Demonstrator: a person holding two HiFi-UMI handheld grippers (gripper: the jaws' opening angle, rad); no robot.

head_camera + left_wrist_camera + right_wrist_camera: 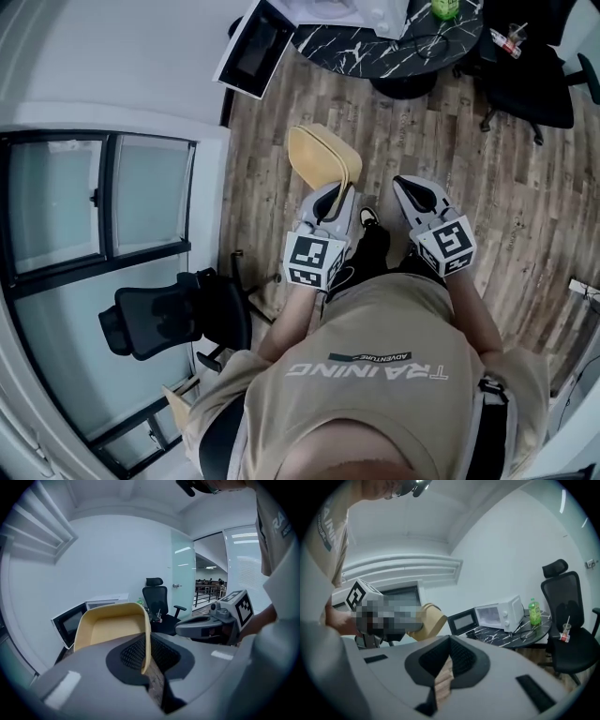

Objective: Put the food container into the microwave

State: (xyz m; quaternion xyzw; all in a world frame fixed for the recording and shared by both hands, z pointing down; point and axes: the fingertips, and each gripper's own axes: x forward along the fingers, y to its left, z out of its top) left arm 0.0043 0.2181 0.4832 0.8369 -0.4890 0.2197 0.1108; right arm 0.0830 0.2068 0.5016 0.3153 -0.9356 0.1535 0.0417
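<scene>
Food container [112, 627], lower edge hidden behind left tool [146, 660] clamping its wall.

Matt tan plastic container [322, 156], wood-plank floor [525, 220], glossy black marbled tabletop [361, 49]

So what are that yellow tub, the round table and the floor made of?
The yellow tub looks like thin matte plastic or moulded fibre: it has a smooth, thin rim and no shine. The round table seems topped in black marble or a lookalike, given its white veins. The floor shows wood-grain planks, possibly laminate.
</scene>
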